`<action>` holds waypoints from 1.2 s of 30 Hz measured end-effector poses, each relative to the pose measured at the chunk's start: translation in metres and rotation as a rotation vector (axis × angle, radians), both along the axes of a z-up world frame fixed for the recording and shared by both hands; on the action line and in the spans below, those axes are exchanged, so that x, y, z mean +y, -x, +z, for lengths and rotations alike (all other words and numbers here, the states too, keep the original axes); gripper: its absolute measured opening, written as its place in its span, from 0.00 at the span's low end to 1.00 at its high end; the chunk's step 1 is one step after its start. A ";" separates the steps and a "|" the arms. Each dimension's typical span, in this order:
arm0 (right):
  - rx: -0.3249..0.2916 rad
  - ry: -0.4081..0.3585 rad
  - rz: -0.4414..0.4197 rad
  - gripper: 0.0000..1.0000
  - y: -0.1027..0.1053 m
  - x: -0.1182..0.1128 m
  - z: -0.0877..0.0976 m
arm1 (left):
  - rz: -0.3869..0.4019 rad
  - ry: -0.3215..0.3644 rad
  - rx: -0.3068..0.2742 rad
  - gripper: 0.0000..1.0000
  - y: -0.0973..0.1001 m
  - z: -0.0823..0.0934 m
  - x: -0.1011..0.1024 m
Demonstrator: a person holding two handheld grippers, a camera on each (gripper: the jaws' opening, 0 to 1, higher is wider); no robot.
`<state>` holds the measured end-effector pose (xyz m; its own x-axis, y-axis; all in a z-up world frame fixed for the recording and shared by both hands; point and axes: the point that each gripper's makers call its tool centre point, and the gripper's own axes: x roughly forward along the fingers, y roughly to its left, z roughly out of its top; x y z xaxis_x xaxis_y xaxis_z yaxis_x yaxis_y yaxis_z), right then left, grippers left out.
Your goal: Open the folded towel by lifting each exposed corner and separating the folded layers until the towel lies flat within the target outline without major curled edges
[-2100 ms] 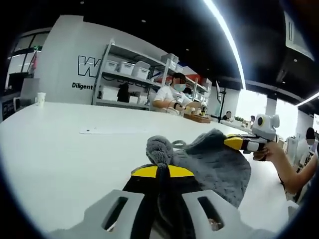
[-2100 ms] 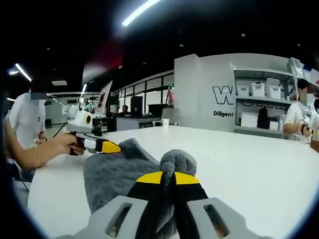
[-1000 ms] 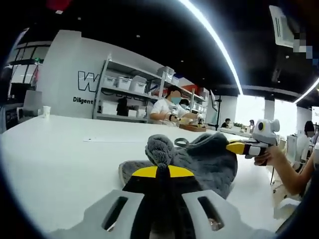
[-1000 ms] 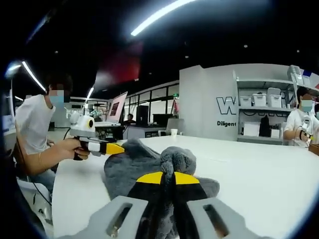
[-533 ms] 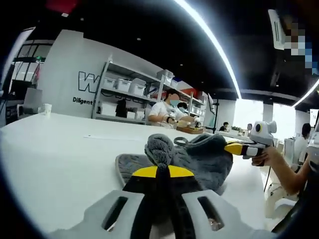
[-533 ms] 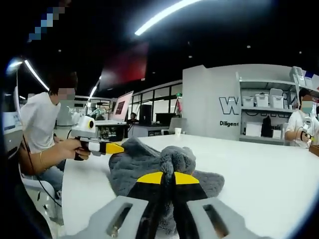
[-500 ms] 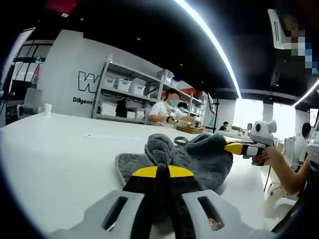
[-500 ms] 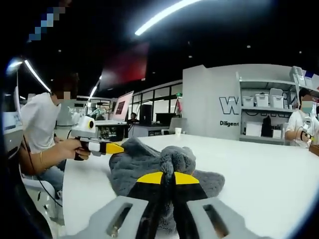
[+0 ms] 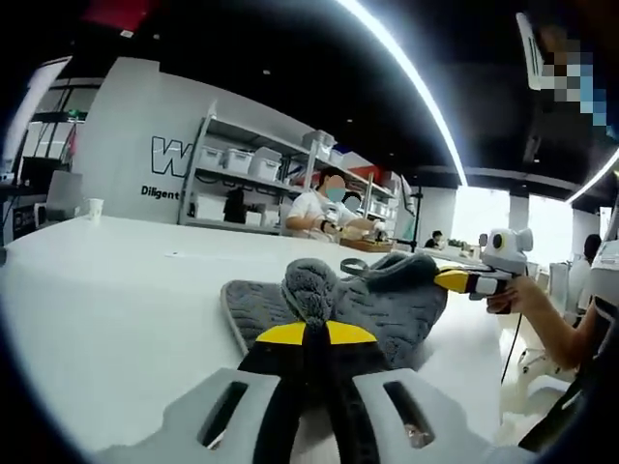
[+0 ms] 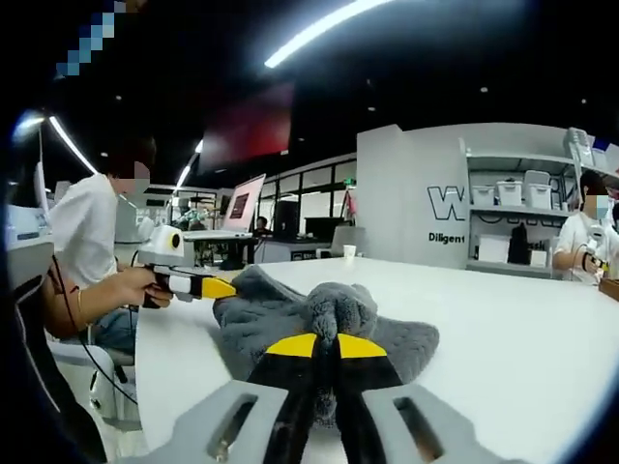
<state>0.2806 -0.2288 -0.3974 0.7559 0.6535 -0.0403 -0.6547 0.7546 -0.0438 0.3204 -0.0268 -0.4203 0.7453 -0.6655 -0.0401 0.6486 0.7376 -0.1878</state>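
Both tools, left [image 9: 306, 333] and right [image 10: 327, 345], are clenched on bunched corners of the grey towel [image 9: 387, 300] above the white table [image 9: 116, 290].

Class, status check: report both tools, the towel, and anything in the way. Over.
Left tool shut on towel. Right tool shut on towel too. Towel bunched, partly spread on table, not flat. Nothing in the way.

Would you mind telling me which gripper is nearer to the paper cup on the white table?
Left. The left gripper pinches the towel on the side toward the paper cup; the right gripper grips the towel's opposite corner, farther away.
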 end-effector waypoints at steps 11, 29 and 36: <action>-0.024 0.005 -0.031 0.00 0.007 -0.013 0.001 | -0.024 -0.006 0.009 0.03 0.023 -0.010 -0.007; 0.022 -0.021 -0.041 0.00 0.035 -0.018 -0.021 | -0.021 -0.077 0.000 0.03 0.048 -0.021 -0.011; 0.040 -0.026 -0.042 0.00 0.046 -0.019 -0.028 | -0.019 -0.071 0.008 0.03 0.057 -0.025 -0.009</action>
<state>0.2350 -0.2477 -0.4250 0.7810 0.6221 -0.0543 -0.6230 0.7822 0.0018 0.2635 -0.0362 -0.4450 0.7320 -0.6749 -0.0938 0.6613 0.7368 -0.1408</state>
